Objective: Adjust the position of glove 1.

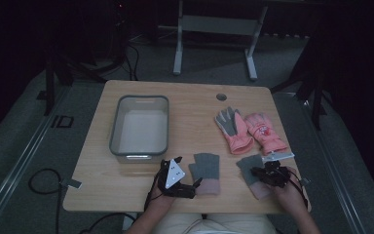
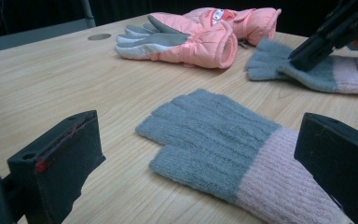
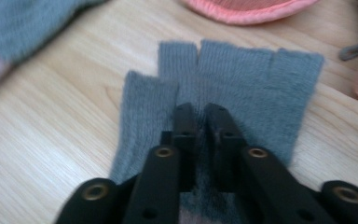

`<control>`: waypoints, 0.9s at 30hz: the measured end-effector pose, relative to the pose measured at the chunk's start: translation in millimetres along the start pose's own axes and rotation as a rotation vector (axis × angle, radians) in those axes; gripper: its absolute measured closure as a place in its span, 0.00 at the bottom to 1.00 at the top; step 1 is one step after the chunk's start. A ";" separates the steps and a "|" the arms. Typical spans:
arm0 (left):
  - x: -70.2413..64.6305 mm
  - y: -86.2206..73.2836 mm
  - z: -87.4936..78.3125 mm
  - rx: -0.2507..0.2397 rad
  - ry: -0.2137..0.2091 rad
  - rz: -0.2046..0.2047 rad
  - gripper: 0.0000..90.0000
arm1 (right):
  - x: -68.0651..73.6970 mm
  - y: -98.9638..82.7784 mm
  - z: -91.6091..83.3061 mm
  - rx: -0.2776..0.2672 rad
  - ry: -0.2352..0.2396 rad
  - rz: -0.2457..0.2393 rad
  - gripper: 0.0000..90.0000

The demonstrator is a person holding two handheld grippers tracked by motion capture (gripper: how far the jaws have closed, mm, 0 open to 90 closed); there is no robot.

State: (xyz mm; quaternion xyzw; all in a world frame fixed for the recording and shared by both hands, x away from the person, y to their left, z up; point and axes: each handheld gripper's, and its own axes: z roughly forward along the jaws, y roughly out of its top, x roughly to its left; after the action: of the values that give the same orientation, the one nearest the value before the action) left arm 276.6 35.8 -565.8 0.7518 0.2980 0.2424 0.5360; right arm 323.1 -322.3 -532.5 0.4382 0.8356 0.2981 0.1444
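Note:
Two grey knit fingerless gloves with pink cuffs lie near the table's front edge. The left-hand knit glove (image 1: 206, 168) (image 2: 214, 144) lies flat, and my left gripper (image 1: 195, 184) (image 2: 200, 158) stands open at its cuff, one jaw on each side and neither touching it. The right-hand knit glove (image 1: 250, 165) (image 3: 247, 79) lies with its finger stubs pointing away. My right gripper (image 1: 264, 174) (image 3: 200, 116) is shut on its grey fabric, just below the finger stubs. That gripper (image 2: 310, 49) also appears in the left gripper view, pressing down on the far glove (image 2: 279, 65).
A pair of padded pink ski gloves (image 1: 251, 130) (image 2: 191, 39) lies behind the right knit glove. A grey plastic bin (image 1: 114, 131) stands at the table's left middle. A round cable hole (image 1: 221, 96) sits near the back edge.

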 end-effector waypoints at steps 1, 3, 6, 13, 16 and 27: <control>-0.1 0.0 0.3 0.000 0.001 -0.003 0.00 | 3.3 2.7 -4.1 -0.014 -0.003 0.009 0.94; -0.4 0.2 0.4 0.004 0.001 0.001 0.00 | 11.5 8.3 -13.4 -0.041 0.016 0.016 0.94; -1.6 0.3 0.6 0.005 -0.003 0.014 0.00 | 24.0 15.5 -23.4 -0.080 0.039 0.024 0.94; 0.0 -0.1 -0.2 -0.002 -0.007 0.000 0.00 | 48.3 32.3 -43.6 -0.155 0.031 0.093 0.94; -0.4 0.0 -0.1 0.000 -0.007 0.005 0.00 | 50.2 34.0 -45.9 -0.184 0.004 0.161 0.94; -1.0 0.0 -0.4 -0.001 -0.007 0.009 0.00 | 53.5 12.7 -10.3 -0.123 -0.117 0.275 0.93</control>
State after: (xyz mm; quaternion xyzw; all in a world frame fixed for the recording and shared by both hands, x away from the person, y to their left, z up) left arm 275.7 35.3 -565.7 0.7536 0.2927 0.2423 0.5364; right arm 295.5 -276.8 -515.4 0.5552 0.7382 0.3397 0.1773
